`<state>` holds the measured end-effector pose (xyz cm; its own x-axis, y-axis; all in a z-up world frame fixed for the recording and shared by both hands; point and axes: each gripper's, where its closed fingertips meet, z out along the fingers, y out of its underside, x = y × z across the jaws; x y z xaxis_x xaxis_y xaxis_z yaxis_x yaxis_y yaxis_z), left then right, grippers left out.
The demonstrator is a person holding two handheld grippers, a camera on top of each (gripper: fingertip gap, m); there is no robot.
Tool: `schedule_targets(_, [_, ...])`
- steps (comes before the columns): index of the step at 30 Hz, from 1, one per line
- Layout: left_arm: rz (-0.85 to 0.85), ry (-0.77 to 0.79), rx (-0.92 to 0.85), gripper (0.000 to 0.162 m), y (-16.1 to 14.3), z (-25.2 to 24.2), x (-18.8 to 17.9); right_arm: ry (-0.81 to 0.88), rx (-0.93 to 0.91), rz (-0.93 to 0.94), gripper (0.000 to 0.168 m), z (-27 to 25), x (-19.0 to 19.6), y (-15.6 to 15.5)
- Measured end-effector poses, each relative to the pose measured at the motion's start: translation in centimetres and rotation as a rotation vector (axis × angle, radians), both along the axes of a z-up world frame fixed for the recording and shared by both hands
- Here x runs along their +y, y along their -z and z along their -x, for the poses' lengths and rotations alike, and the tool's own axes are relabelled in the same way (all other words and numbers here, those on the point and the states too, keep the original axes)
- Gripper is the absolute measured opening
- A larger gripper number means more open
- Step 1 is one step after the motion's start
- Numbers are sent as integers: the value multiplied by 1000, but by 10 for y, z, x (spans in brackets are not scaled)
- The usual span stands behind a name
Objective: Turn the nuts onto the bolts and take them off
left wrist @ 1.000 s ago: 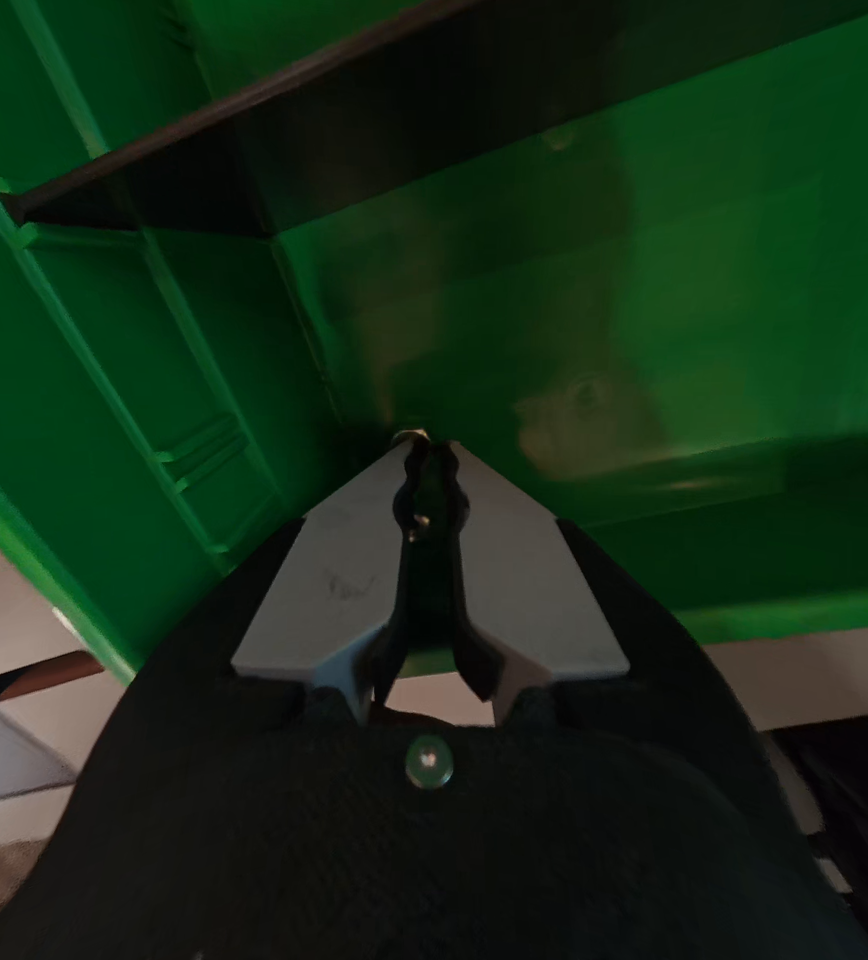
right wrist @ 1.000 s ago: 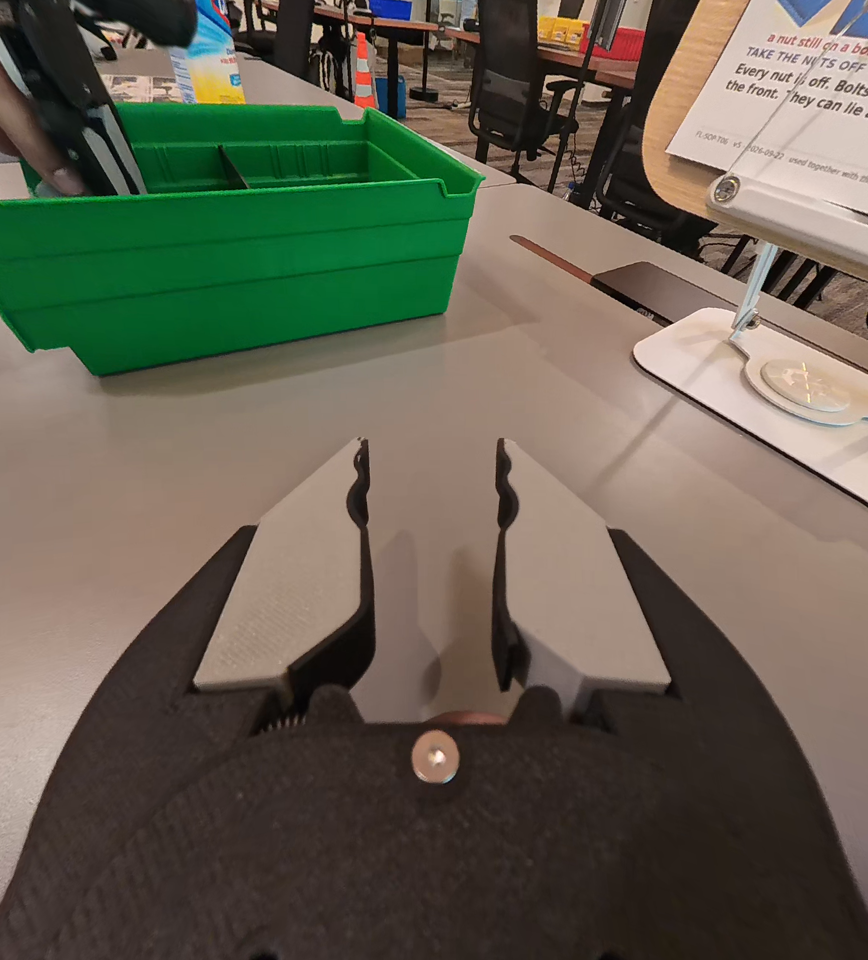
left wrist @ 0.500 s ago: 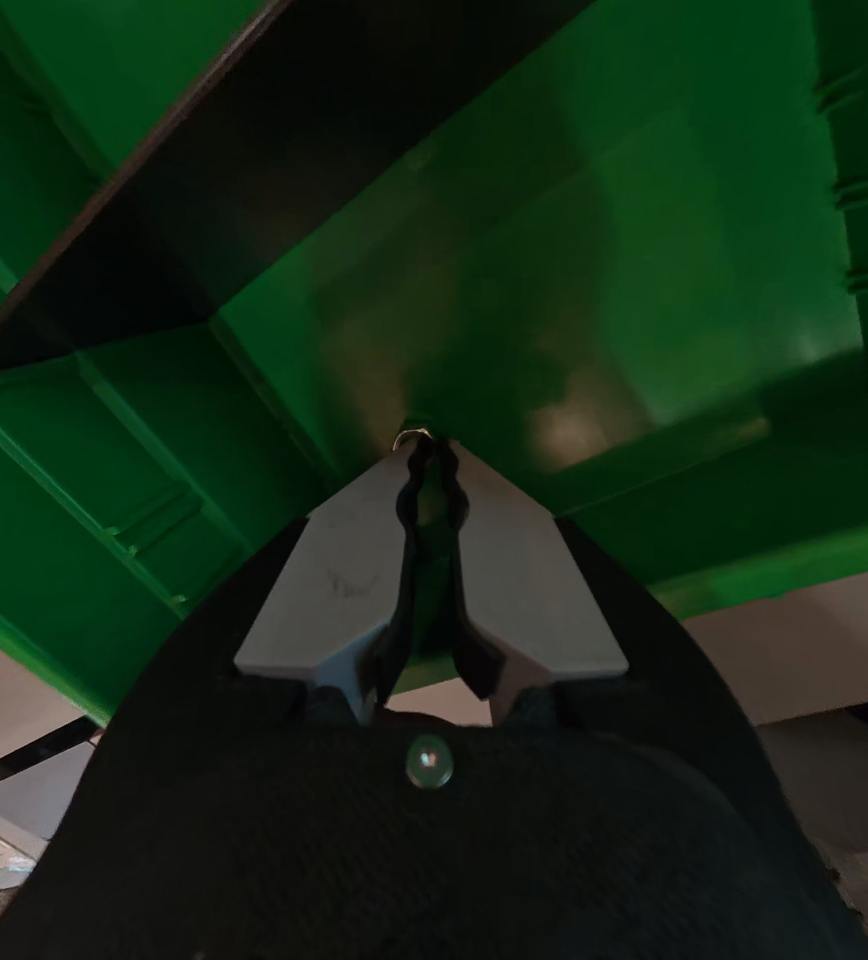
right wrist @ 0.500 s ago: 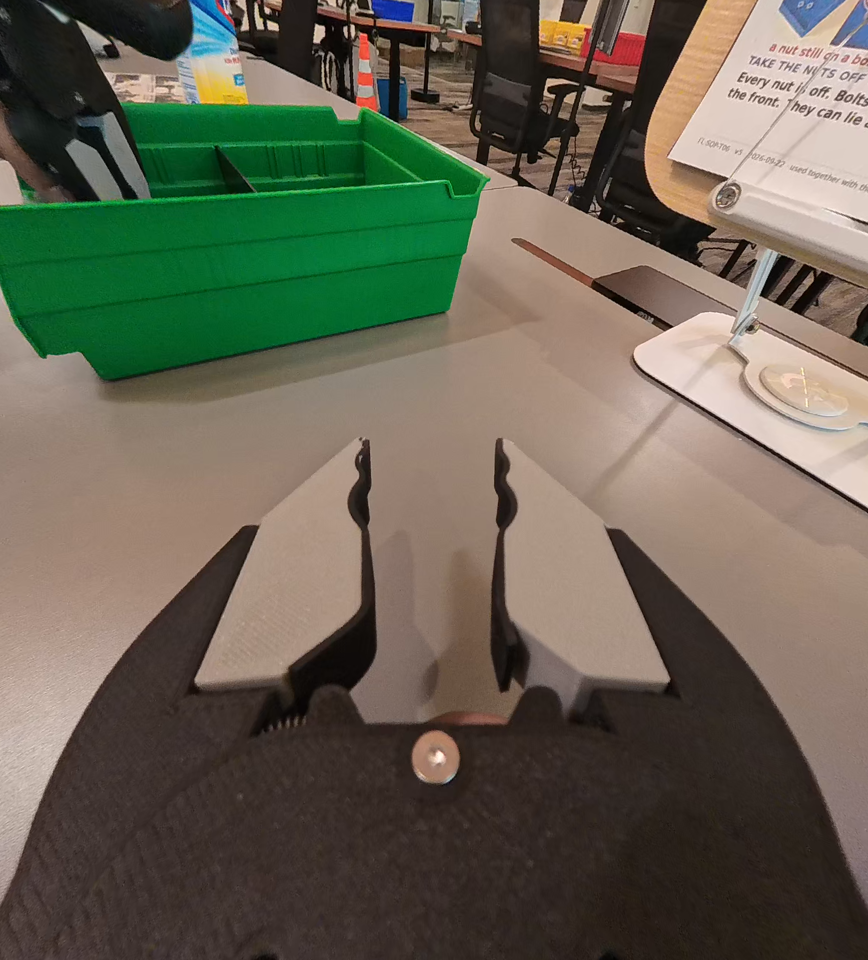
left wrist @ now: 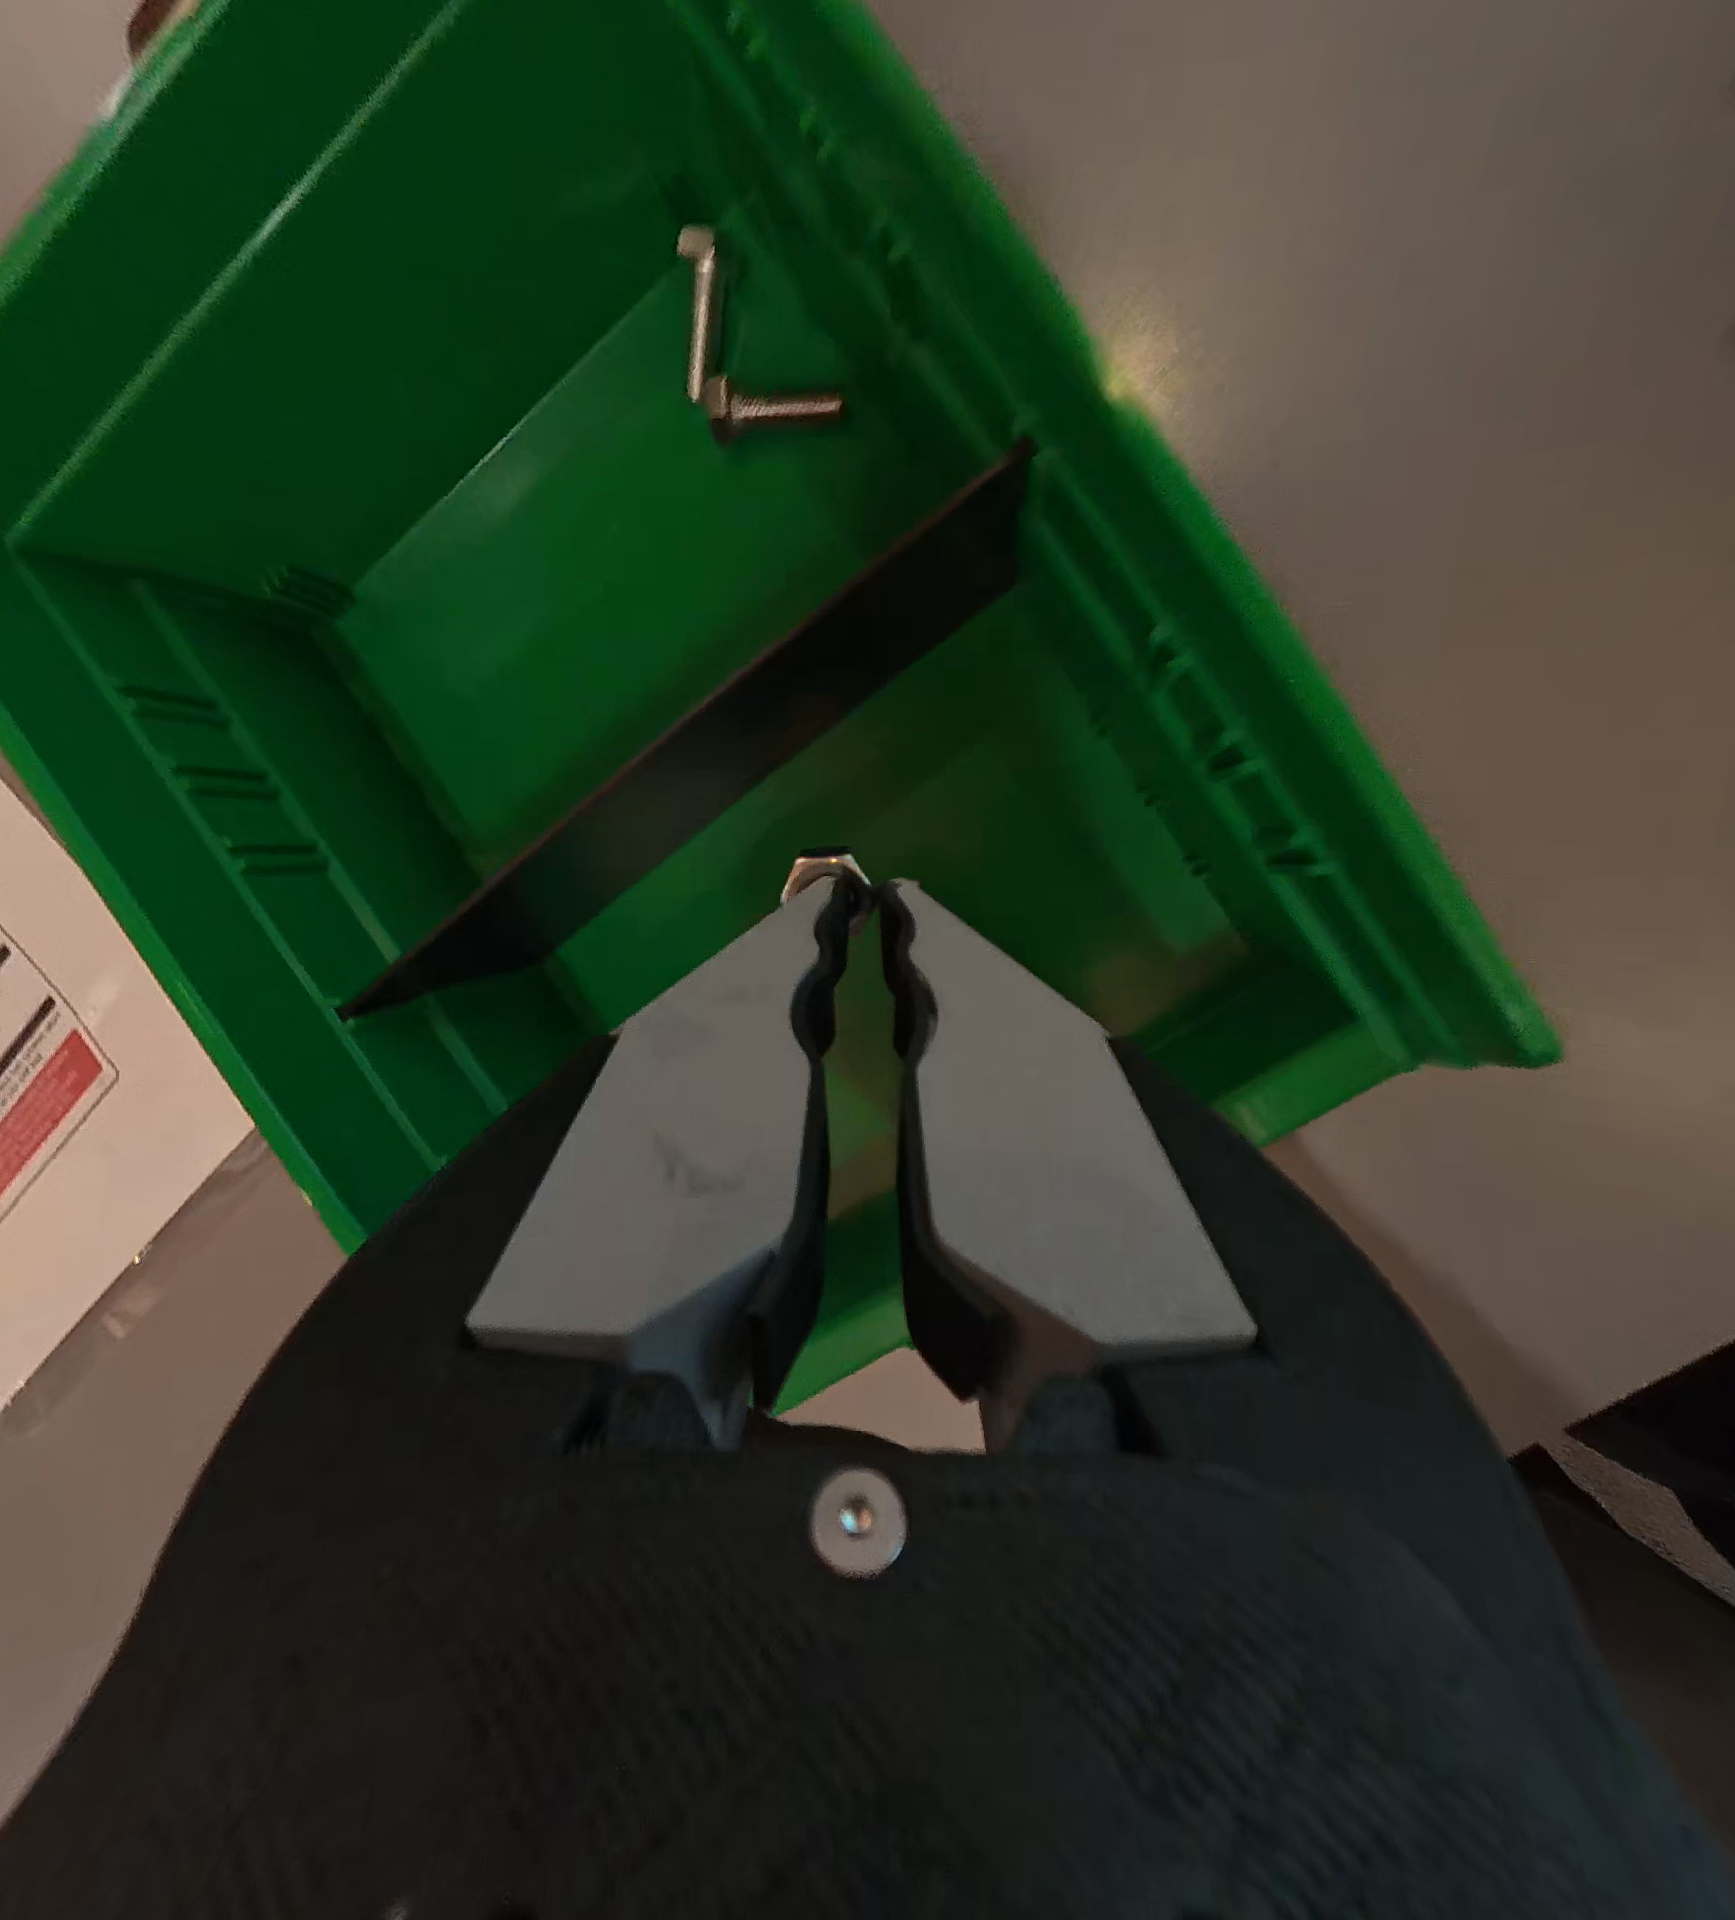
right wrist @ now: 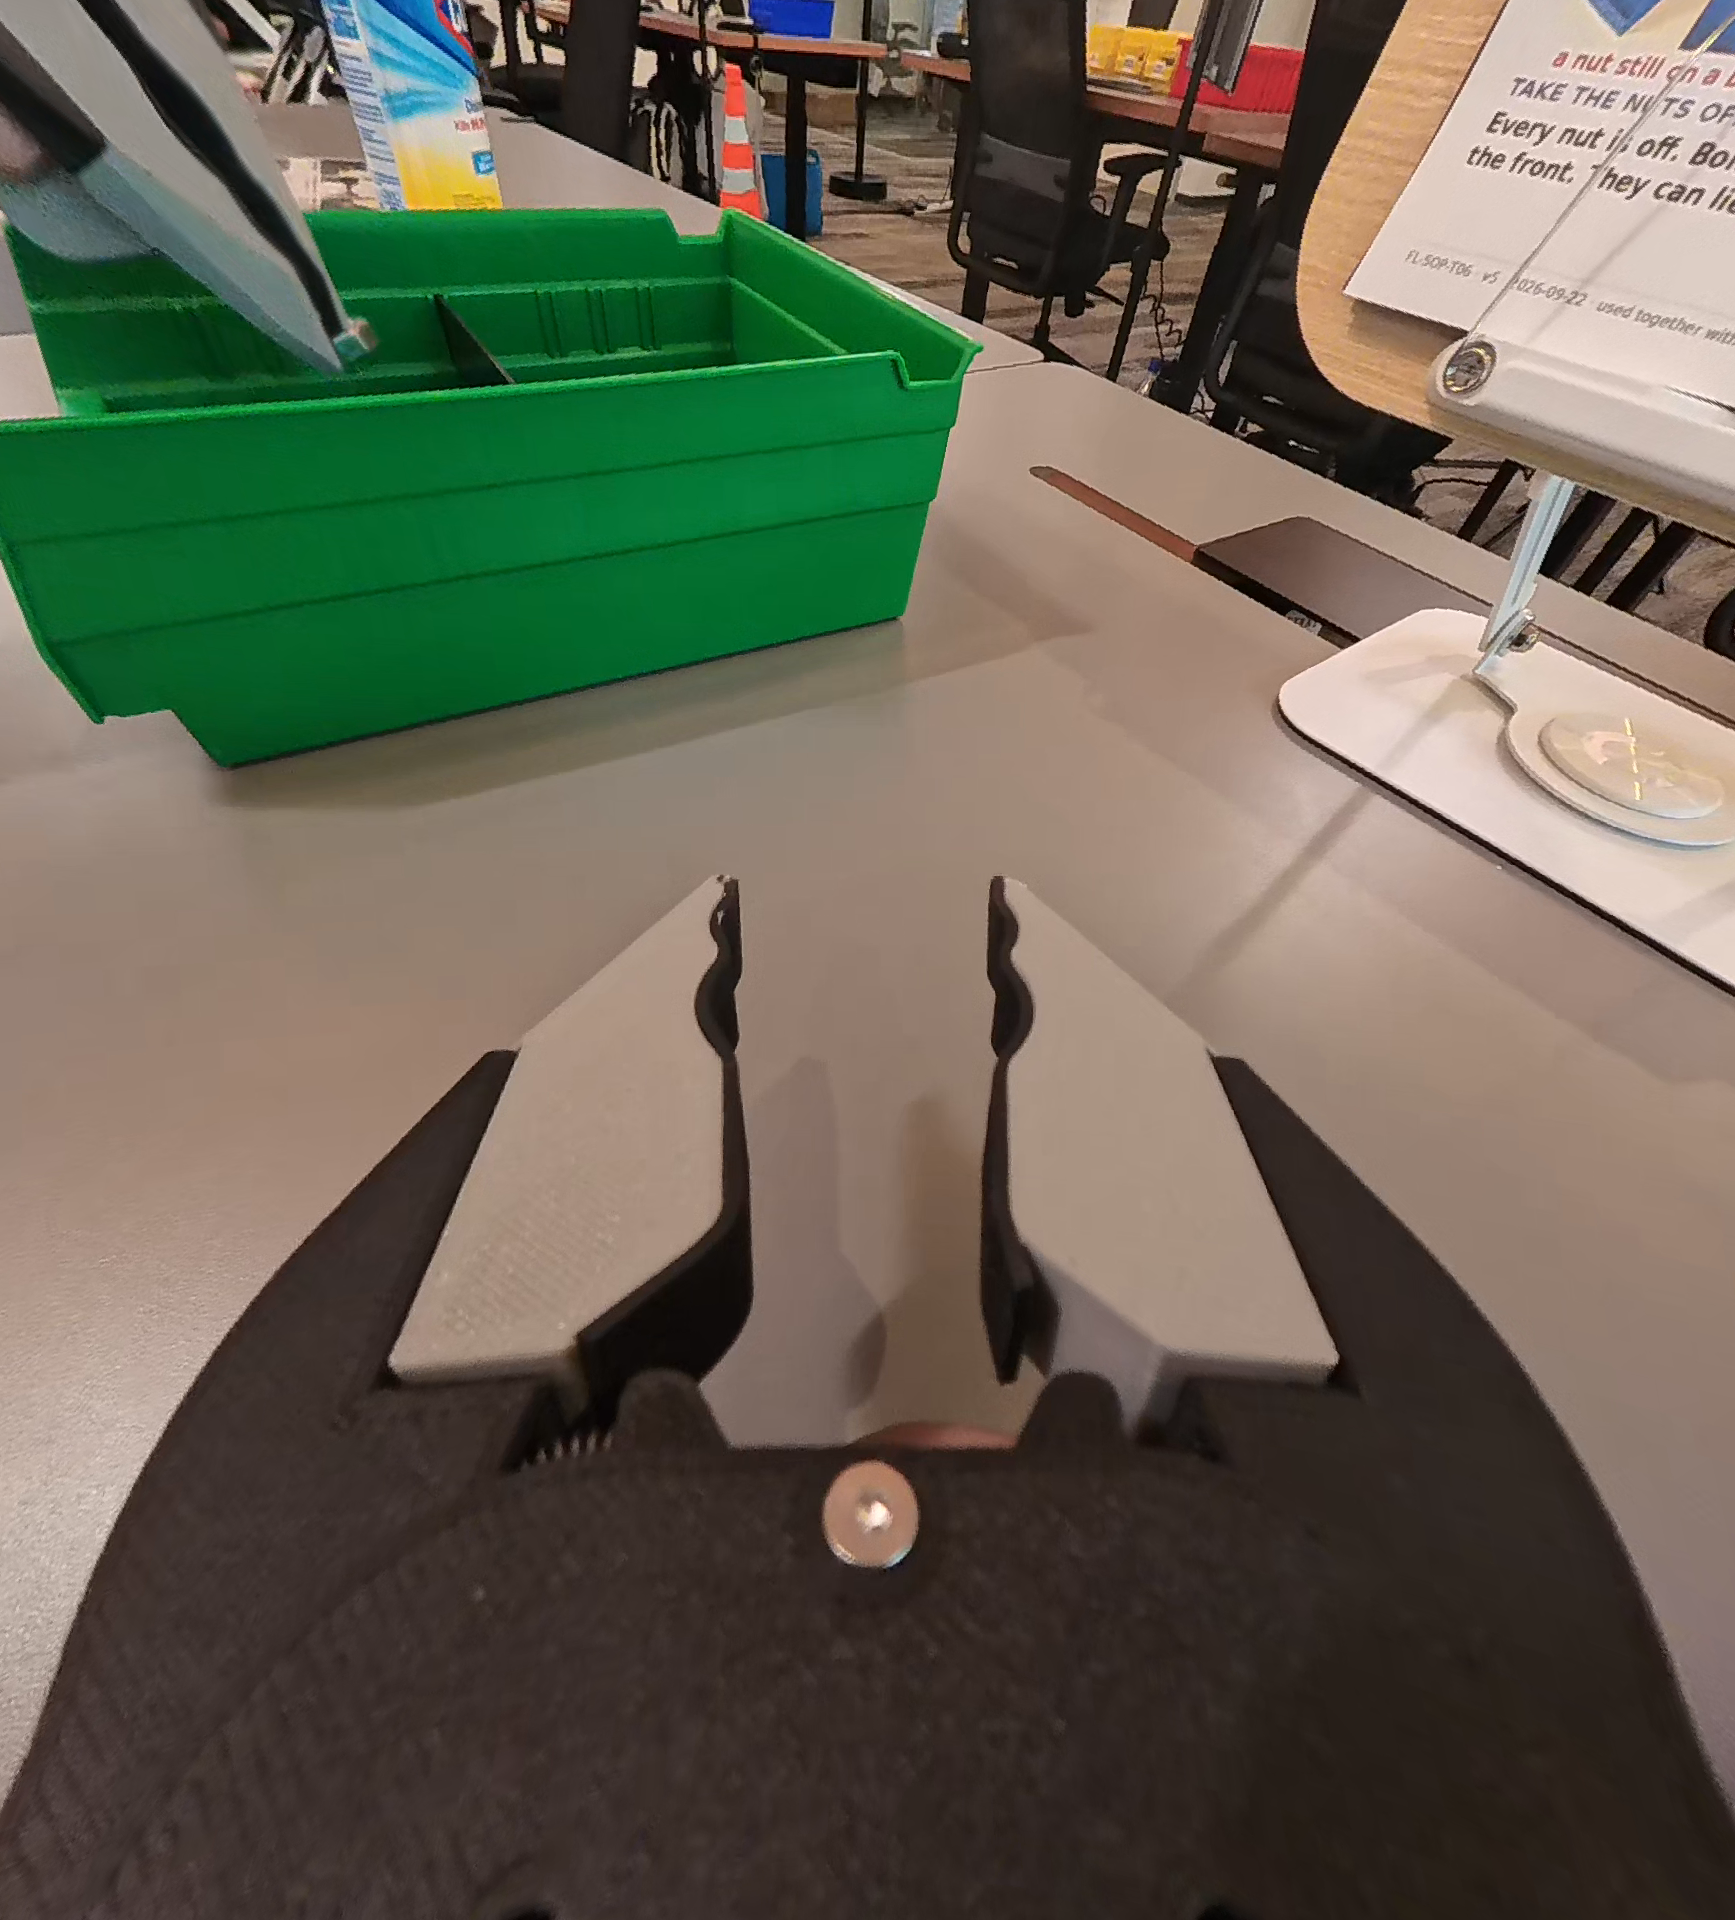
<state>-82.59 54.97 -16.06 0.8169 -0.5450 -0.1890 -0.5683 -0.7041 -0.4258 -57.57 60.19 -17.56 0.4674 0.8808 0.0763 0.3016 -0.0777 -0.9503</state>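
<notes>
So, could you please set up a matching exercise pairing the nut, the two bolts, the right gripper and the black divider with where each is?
1. nut
2. two bolts
3. right gripper
4. black divider

A. open over the grey table
B. across the green bin
C. lying in the far compartment
D. pinched at the left gripper tips

Pairs: 1-D, 2-C, 3-A, 4-B

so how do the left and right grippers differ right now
The left gripper has its jaws nearly shut, pinching a small nut at the tips; the right gripper has its jaws open and holds nothing. The left one is raised above the green bin, over the compartment on the near side of the black divider; the right one sits low over the bare grey table, apart from the bin. Both have grey fingers on black bodies.
</notes>
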Motion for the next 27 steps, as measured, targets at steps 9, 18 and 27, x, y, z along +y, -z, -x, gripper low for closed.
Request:
schedule_targets(9, [-69, 160, 1, 3, -23, -68, 1, 0, 4, -4, 45, 0, -1, -2])
schedule_targets(18, [42, 390, -35, 3, 17, -167, -14, 2, 11, -15, 45, -1, -2, -6])
schedule_targets(27, [103, 472, 74, 3, 54, -209, -18, 3, 25, -37, 45, -3, -3, -14])
